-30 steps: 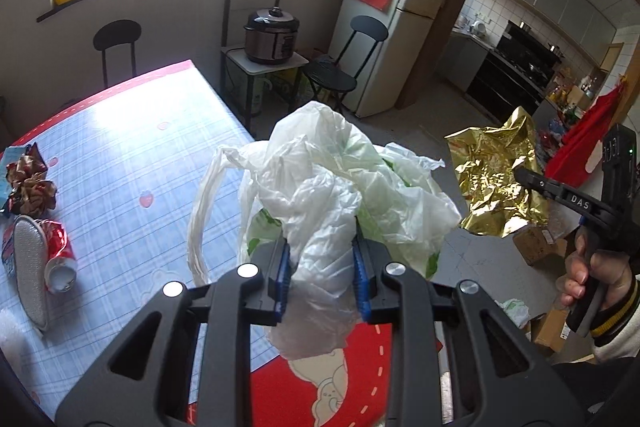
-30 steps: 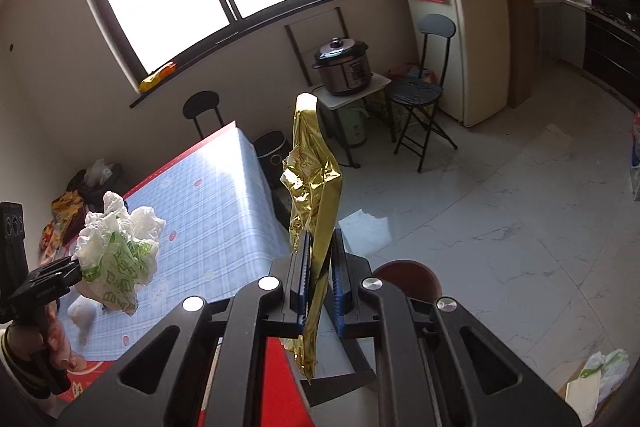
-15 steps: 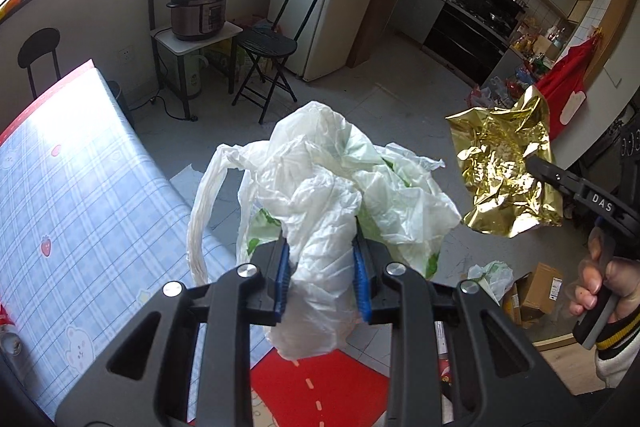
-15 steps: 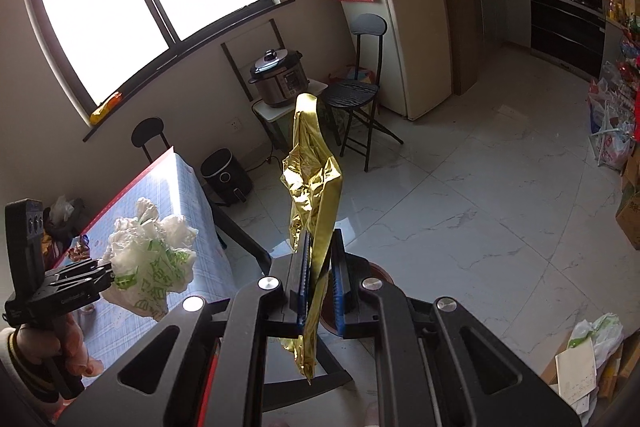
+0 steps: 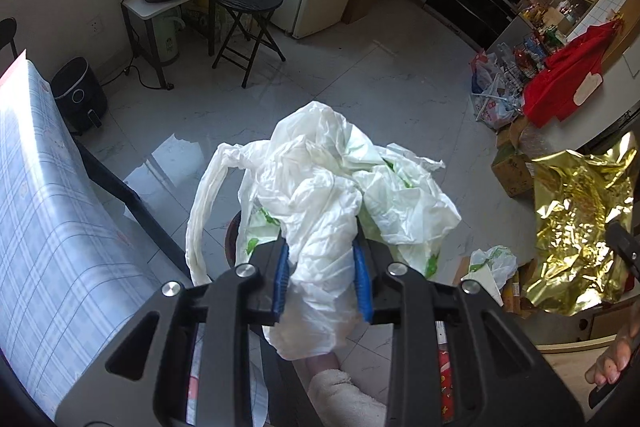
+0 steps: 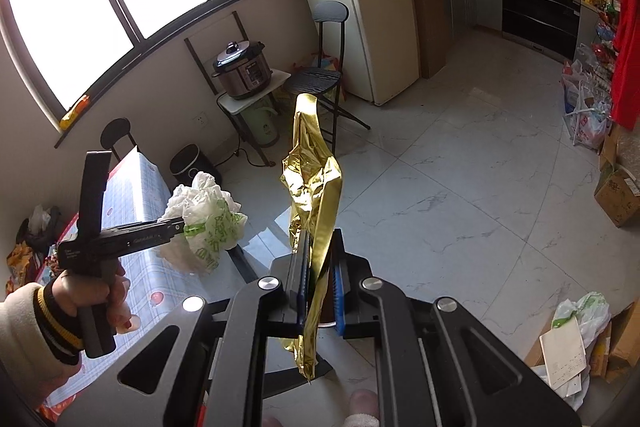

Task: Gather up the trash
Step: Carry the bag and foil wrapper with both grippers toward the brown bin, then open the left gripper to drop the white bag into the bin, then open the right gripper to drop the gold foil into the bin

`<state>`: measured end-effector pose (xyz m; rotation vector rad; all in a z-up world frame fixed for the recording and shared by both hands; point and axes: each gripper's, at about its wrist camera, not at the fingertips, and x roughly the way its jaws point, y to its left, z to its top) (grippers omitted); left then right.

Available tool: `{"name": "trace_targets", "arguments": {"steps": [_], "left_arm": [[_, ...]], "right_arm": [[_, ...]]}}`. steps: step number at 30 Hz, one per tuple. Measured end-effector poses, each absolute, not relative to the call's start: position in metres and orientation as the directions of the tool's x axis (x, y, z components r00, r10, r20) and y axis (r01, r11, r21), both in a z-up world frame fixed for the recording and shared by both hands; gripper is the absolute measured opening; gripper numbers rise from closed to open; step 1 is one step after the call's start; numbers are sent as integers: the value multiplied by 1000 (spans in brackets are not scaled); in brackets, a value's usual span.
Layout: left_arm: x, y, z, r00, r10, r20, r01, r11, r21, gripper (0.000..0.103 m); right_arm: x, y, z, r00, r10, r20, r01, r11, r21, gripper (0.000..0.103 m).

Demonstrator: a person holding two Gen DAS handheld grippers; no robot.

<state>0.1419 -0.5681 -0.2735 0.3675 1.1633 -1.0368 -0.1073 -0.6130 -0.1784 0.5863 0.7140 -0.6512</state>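
Left wrist view, left to right.

Item 1, left edge: desk (image 5: pixel 48 227) under a blue checked cloth, running off the frame. I am off its edge and over the floor, so nothing here is being picked from it now.

Item 2, centre: my left tool (image 5: pixel 322 277), clenched on a crumpled white plastic bag (image 5: pixel 332 195) with green print. The blue pads (image 5: pixel 282 277) pinch its gathered neck so the loose bulk and handle loop hang clear. A dark round rim shows below the bag, possibly a bin; too hidden to say.

Item 3, right edge: crumpled gold foil wrapper (image 5: pixel 580 227), held up by my other tool.

Right wrist view, left to right.

Item 4, lower left: my left hand (image 6: pixel 100 291) on the handle, the bag (image 6: pixel 208 219) at the tool's tip, beside the desk's corner.

Item 5, centre: my right tool (image 6: pixel 318 287), nearly closed on the thin gold wrapper (image 6: pixel 316 187), which stands upright above the pads and trails below.

Both pieces of trash are airborne, apart, presumably bound for disposal.
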Motion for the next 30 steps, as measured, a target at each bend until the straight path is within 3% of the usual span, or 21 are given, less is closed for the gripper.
{"name": "trace_targets", "arguments": {"steps": [5, 10, 16, 19, 20, 21, 22, 30], "left_arm": [[150, -596, -293, 26, -451, -892, 820, 519, -239, 40], [156, -618, -304, 23, -443, -896, 829, 509, -230, 41], [160, -617, -291, 67, -460, -886, 828, 521, -208, 51], [158, -597, -271, 120, -486, -866, 822, 537, -187, 64], [158, -589, -264, 143, -492, -859, 822, 542, -174, 73], [157, -579, -256, 169, -497, -851, 822, 547, -156, 89], [156, -567, -247, 204, -502, -840, 820, 557, -134, 96], [167, -453, -203, 369, -504, -781, 744, 663, -76, 98]], "right_arm": [[-118, -621, -184, 558, -346, -755, 732, 633, 251, 11], [-126, -623, -189, 549, -346, -761, 745, 615, 258, 11], [-126, -626, -196, 547, -333, -768, 752, 598, 276, 11], [-122, -626, -203, 545, -320, -775, 752, 595, 283, 11], [-119, -626, -205, 545, -315, -777, 749, 598, 283, 11], [-115, -625, -207, 547, -310, -778, 745, 605, 282, 11], [-110, -624, -209, 549, -304, -779, 739, 613, 281, 11], [-41, -620, -245, 526, -225, -820, 669, 705, 236, 11]]}}
